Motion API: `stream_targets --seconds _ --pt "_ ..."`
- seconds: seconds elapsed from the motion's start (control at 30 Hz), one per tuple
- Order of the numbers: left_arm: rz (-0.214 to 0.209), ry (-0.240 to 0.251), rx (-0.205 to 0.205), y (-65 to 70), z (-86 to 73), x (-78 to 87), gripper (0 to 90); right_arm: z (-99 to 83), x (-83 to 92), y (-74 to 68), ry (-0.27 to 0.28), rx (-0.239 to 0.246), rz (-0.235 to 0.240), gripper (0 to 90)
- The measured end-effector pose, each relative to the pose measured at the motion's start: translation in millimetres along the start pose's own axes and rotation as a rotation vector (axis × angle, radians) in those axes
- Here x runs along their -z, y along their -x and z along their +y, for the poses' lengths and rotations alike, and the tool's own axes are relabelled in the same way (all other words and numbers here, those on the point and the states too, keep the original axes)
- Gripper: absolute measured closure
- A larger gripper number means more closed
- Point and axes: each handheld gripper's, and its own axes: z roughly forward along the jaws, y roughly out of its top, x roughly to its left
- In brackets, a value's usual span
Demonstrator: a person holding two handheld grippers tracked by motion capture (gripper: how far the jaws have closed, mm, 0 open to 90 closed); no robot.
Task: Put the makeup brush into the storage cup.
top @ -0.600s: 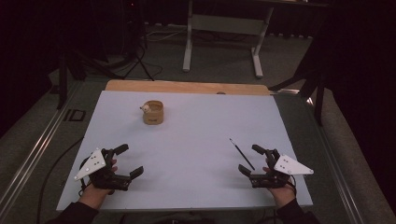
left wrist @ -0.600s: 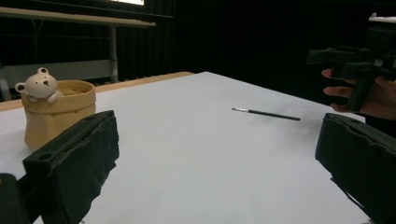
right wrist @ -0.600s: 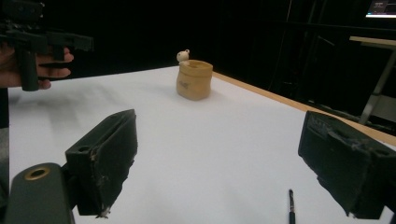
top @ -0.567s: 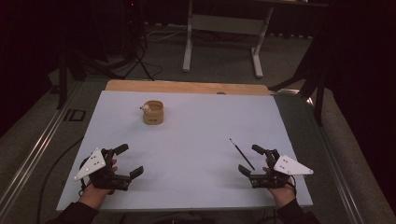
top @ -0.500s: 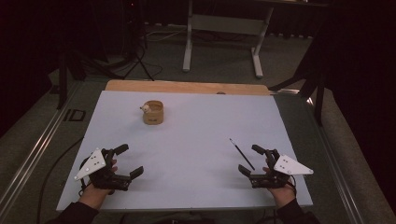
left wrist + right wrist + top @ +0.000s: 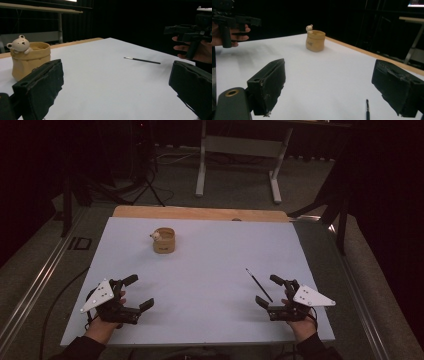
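The thin paintbrush lies flat on the white surface, just beside the right claw, whose jaws stand apart and empty. The brush looks light, stiff and slippery; I would pinch it at mid-handle. The left claw is also apart, empty. The brush tip is too small to make out.

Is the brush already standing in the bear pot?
No, the brush lies flat on the white table near the right gripper, far from the bear pot.
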Motion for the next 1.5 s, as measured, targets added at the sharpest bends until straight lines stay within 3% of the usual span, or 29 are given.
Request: stream_targets --seconds 0.23,0.4,0.43,0.53,0.83,0.87,0.97,1.03,1.1,1.17,1.2,1.27,1.33,1.5 --pt "-0.002 -0.002 -0.002 0.5 0.0 -0.2 0.3 2.0 -0.2 -0.1 0.008 0.004 -0.010 11.8" --pt "-0.005 -0.002 -0.001 0.8 -0.1 -0.3 0.3 5.6 -2.8 0.3 -0.013 -0.019 -0.006 11.8" --pt "-0.004 -0.005 -0.004 0.4 -0.2 -0.3 0.3 9.5 -3.5 0.6 -0.013 -0.008 -0.011 11.8" --pt "-0.002 -0.005 -0.001 0.2 -0.3 -0.3 0.3 15.9 -5.0 3.5 -0.024 -0.044 0.004 11.8" --pt "0.001 0.000 0.002 0.3 -0.1 0.4 0.3 31.4 -11.5 12.7 -0.067 -0.033 -0.017 14.0" --pt "0.000 -0.001 0.001 0.1 -0.2 0.5 0.3 34.0 -13.7 16.1 -0.090 -0.038 -0.038 14.2" --pt "0.000 0.001 0.002 -0.4 -0.1 0.8 0.3 35.1 -14.7 17.8 -0.100 -0.042 -0.043 14.3" --pt "0.001 0.001 0.003 -0.6 -0.2 0.8 0.3 38.4 -18.4 25.8 -0.149 -0.084 -0.066 14.9" --pt "0.001 0.001 0.001 -0.6 -0.1 0.9 0.3 39.7 -19.8 29.0 -0.176 -0.092 -0.088 14.9" --pt "0.000 0.002 0.003 -0.6 -0.1 1.0 0.3 40.6 -20.6 30.3 -0.195 -0.099 -0.093 14.9" --pt "0.001 0.002 0.005 -0.9 -0.1 1.0 0.3 42.3 -23.1 32.7 -0.251 -0.130 -0.101 14.9" --pt "0.003 0.001 0.004 -0.9 -0.1 1.0 0.3 42.8 -24.1 33.5 -0.263 -0.142 -0.095 14.9" --pt "0.002 0.002 0.003 -0.6 0.0 0.9 0.3 44.4 -28.2 35.0 -0.302 -0.146 -0.096 14.5" --pt "0.001 0.000 0.001 -0.4 0.0 0.9 0.3 46.4 -32.7 36.1 -0.326 -0.139 -0.111 13.2"
